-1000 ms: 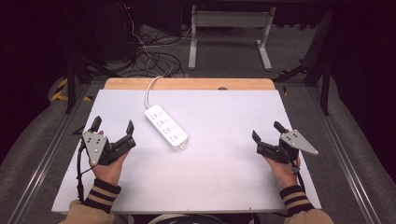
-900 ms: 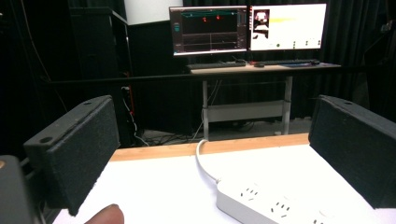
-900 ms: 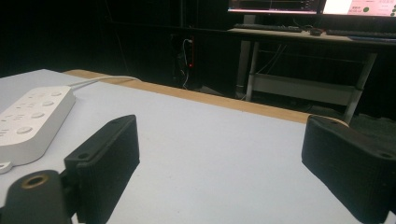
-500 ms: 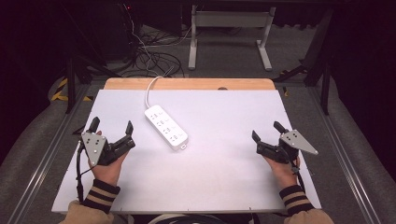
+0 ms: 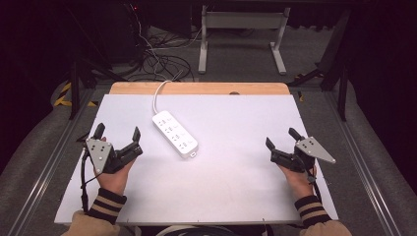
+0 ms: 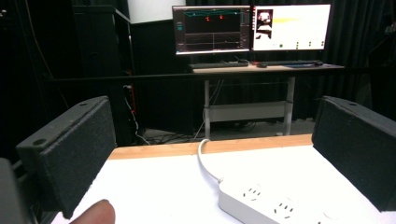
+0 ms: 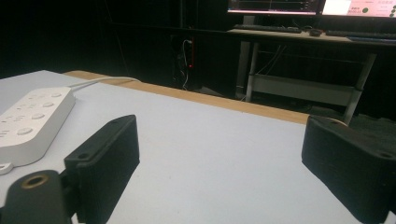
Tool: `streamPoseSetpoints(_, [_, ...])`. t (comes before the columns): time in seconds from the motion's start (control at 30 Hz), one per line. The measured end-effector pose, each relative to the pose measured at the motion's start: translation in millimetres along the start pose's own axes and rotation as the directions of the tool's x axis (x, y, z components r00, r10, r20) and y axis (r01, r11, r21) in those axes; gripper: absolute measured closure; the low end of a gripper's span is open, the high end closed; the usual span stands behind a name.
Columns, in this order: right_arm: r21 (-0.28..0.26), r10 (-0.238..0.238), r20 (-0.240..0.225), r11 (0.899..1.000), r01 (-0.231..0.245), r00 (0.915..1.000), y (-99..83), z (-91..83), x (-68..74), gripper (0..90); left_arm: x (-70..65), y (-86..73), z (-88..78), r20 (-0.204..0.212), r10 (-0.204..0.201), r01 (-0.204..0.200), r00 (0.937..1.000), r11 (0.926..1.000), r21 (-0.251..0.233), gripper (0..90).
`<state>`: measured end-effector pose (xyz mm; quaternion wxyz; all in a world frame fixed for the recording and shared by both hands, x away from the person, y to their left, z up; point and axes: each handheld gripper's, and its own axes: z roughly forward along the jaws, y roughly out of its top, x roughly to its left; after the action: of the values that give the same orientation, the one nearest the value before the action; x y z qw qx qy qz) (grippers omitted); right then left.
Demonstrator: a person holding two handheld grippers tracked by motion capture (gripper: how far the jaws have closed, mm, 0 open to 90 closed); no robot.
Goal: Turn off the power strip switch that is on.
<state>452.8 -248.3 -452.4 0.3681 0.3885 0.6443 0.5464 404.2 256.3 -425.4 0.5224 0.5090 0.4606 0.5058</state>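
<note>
A white power strip (image 5: 175, 133) lies slantwise on the white table top (image 5: 236, 172), left of centre, and its white cord (image 5: 158, 92) runs off the far edge. My left gripper (image 5: 118, 132) rests open at the table's left side, a short way left of the strip, with nothing between its jaws. The strip (image 6: 266, 205) lies ahead and to the right in the left gripper view. My right gripper (image 5: 282, 138) rests open near the right edge, empty, well apart from the strip (image 7: 28, 121), which lies far to the left in its own view.
A wooden strip (image 5: 199, 88) borders the table's far edge. Beyond it on the floor lie tangled cables (image 5: 162, 59) and a desk frame (image 5: 241, 29). A desk with two lit monitors (image 6: 250, 28) stands farther back. Metal rails (image 5: 49, 157) run along both table sides.
</note>
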Motion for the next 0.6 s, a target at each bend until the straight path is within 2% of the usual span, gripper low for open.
streamPoseSetpoints(0.6, [0.002,-0.005,0.007,1.000,0.005,1.0000,0.3,-2.9,-0.2,11.6,-1.7,-1.2,2.7,0.024,-0.012,0.012,0.9996,0.9999,0.004,0.3])
